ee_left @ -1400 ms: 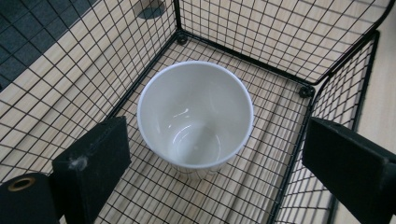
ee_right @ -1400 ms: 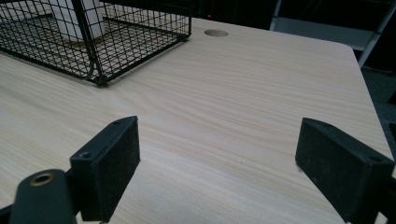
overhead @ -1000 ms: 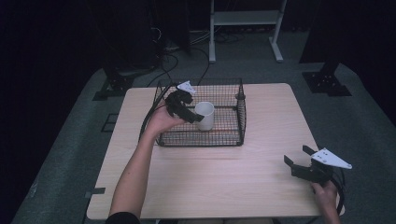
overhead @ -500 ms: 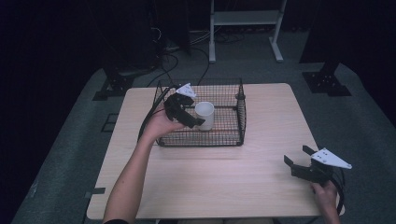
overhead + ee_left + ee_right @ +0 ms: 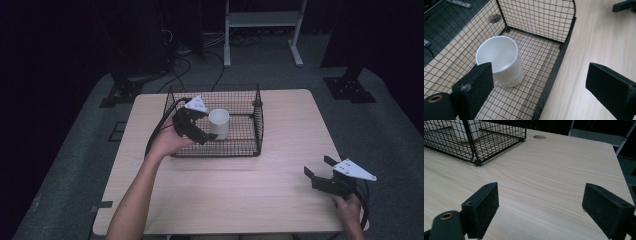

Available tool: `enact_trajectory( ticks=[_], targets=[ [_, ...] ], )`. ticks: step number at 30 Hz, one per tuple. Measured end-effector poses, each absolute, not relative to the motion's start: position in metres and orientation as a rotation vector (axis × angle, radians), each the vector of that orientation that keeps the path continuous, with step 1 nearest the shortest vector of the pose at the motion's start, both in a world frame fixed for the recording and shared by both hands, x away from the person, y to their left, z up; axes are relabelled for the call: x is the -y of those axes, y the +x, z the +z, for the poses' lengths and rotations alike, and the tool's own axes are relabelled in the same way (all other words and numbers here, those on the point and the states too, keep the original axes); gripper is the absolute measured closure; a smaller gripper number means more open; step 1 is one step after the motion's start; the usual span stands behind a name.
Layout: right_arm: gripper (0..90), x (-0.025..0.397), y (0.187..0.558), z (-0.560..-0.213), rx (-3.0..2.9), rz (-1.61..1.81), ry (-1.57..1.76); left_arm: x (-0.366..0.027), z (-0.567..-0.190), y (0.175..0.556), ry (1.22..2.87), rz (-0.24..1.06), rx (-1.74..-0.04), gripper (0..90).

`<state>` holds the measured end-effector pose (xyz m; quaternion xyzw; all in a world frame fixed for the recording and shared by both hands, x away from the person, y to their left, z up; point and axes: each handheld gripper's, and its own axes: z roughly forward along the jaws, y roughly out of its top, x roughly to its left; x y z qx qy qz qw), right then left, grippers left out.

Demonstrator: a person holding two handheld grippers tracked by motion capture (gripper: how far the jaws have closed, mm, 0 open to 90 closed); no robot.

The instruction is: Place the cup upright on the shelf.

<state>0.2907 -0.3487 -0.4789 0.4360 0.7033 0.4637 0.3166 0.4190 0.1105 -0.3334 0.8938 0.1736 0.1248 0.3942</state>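
White cup (image 5: 218, 123) upright inside wire basket (image 5: 250, 148) on desk (image 5: 240, 185). Left hand-held gripper (image 5: 201, 134) just beside cup, jaws wide (nothing held). Right hand-held gripper (image 5: 318, 174) wide, low over desk, well apart.

The cup (image 5: 500, 61) looked like smooth white paper or plastic, faintly glossy inside. The basket (image 5: 554, 75) was thin black wire mesh — metal by the look of it, with a dull coated finish. The table (image 5: 554, 170) showed pale wood grain, smooth and matt. Both grippers' pads (image 5: 607, 207) were black, matt — apparently plastic.
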Motion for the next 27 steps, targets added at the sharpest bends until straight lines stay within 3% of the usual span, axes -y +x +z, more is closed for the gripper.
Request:
enact_trajectory(
  ticks=[27],
  targets=[
    [13.1, 0.348, 0.291, -0.479, -1.852, 1.217, 1.149, -0.113, -0.349, 0.376, 2.238, 0.335, -0.406, 7.0]
  ],
)
